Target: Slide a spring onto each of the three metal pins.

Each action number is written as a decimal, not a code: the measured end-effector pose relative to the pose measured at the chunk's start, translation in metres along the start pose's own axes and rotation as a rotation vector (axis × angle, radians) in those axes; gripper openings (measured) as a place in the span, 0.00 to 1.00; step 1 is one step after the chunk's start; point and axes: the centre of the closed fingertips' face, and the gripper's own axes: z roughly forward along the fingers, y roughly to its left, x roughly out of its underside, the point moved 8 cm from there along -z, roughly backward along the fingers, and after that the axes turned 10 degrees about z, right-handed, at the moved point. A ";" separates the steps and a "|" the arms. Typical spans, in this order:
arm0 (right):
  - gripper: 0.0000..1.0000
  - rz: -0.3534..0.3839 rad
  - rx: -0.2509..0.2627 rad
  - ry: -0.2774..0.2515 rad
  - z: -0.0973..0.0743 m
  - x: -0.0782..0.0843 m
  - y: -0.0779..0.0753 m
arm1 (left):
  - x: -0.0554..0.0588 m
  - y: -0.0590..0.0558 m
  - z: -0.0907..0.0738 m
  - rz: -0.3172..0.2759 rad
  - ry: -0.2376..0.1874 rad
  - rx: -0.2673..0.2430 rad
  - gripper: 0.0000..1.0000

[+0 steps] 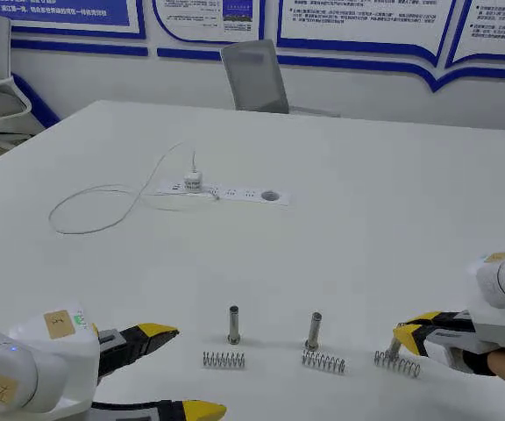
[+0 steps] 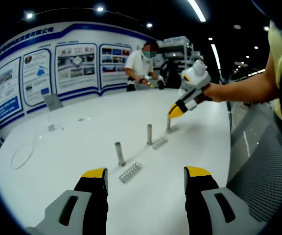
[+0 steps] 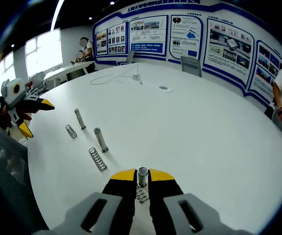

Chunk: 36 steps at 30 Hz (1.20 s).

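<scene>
**Head view.** The white table (image 1: 340, 132) carries three upright metal pins in a row along its near edge. The first pin (image 1: 233, 324), nearest the left gripper (image 1: 178, 370), and the second pin (image 1: 313, 331) stand free. Each has a spring lying flat just on its near-edge side: the first spring (image 1: 224, 360) and the second spring (image 1: 323, 361). The third pin (image 1: 394, 348) stands between the yellow tips of the right gripper (image 1: 403, 340), with the third spring (image 1: 397, 363) lying at its foot. The left gripper's jaws are spread wide and hold nothing. A power strip (image 1: 235, 192) lies toward the table's middle.

**Left gripper view.** The left gripper (image 2: 146, 172) has its jaws parted, with bare table between them. The first spring (image 2: 130, 172) lies just ahead of the tips, beside the first pin (image 2: 119, 153). The right gripper (image 2: 177, 110) is at the third pin (image 2: 169, 125).

**Right gripper view.** The right gripper (image 3: 142, 177) has its jaws drawn in on the third pin (image 3: 142, 172), one tip against each side. The third spring (image 3: 141, 196) lies on the table under the jaws. No spring is on any pin.
</scene>
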 end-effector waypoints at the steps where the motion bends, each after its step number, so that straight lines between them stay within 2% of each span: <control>1: 0.11 -0.003 -0.001 -0.001 0.000 -0.001 0.000 | 0.000 0.000 0.000 0.001 0.001 0.000 0.64; 7: 0.13 -0.014 -0.002 -0.011 -0.005 -0.002 0.000 | 0.000 0.001 -0.001 0.000 -0.001 -0.002 0.64; 15: 0.15 -0.038 -0.020 -0.011 -0.013 0.005 -0.012 | 0.000 0.001 -0.002 0.003 0.003 -0.002 0.64; 17: 0.15 -0.043 -0.047 0.007 -0.012 0.010 -0.014 | 0.000 0.001 -0.002 0.004 0.003 -0.003 0.64; 25: 0.16 -0.093 -0.099 0.039 -0.008 0.018 -0.016 | -0.001 0.000 -0.002 0.006 0.005 0.000 0.64; 28: 0.16 -0.111 -0.141 0.055 -0.005 0.021 -0.015 | -0.001 0.000 -0.002 0.006 0.007 -0.002 0.64; 36: 0.16 -0.134 -0.187 0.084 0.001 0.030 -0.018 | 0.000 0.001 -0.003 0.002 0.009 -0.008 0.64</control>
